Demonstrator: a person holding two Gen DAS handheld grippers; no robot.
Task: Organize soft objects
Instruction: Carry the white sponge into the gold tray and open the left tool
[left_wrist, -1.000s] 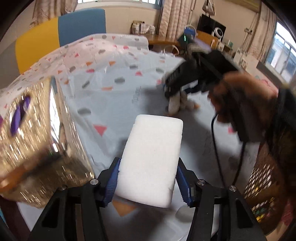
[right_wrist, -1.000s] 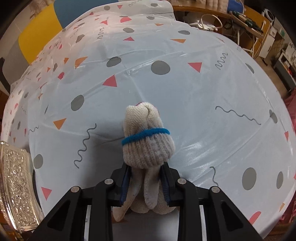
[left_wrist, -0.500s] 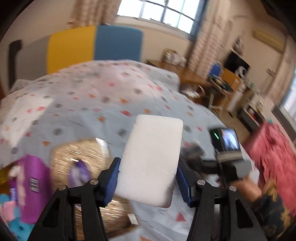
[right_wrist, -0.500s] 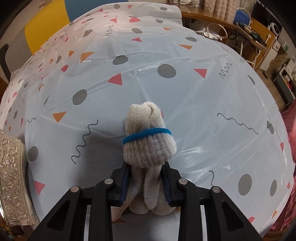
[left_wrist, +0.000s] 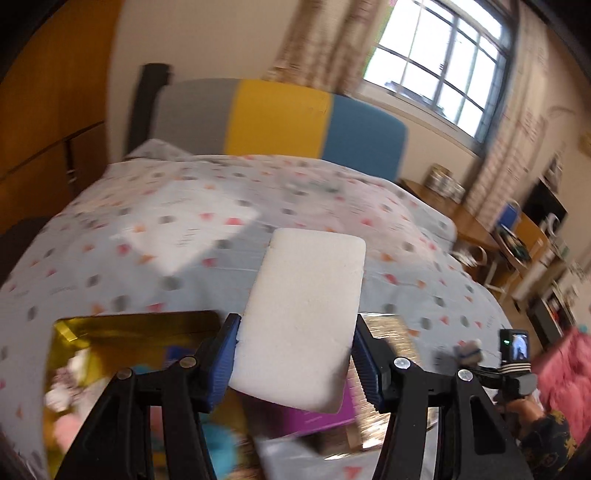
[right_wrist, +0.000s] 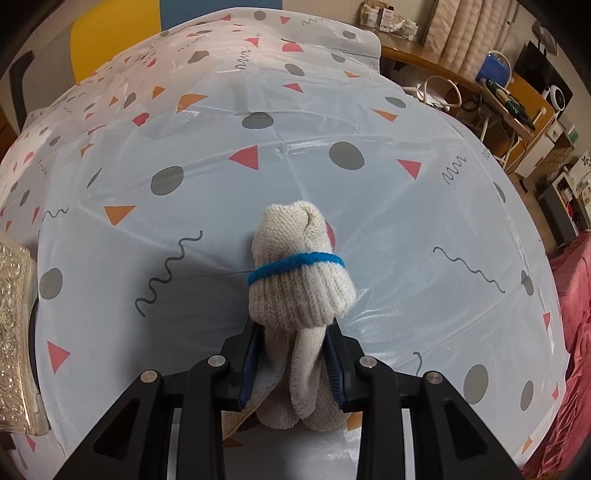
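A white foam sponge (left_wrist: 301, 321), a thick rectangular block with rounded corners and a fine, grainy face, sits clamped between the blue pads of the left gripper (left_wrist: 295, 363), held in the air above a gold box (left_wrist: 122, 332) whose open top shows blurred purple, pink and teal items inside. The pads press into the sponge's long sides near its lower end, and most of the block juts forward past the fingertips.

In the right wrist view, a cream knitted glove (right_wrist: 301, 288), rolled into a bundle with its ribbed cuff folded over and a bright blue band around the middle, lies on the tablecloth (right_wrist: 369, 229). The right gripper (right_wrist: 293, 363) has its blue pads closed against the loose finger ends trailing from the bundle, while the rolled head rests on the cloth ahead of the jaws.

The pale plastic tablecloth is printed with grey dots, red and orange triangles and dark squiggles. An embossed silver-gold box edge (right_wrist: 14, 332) shows at the left of that view. Behind the table stands a chair back (left_wrist: 280, 122) in grey, yellow and blue panels.
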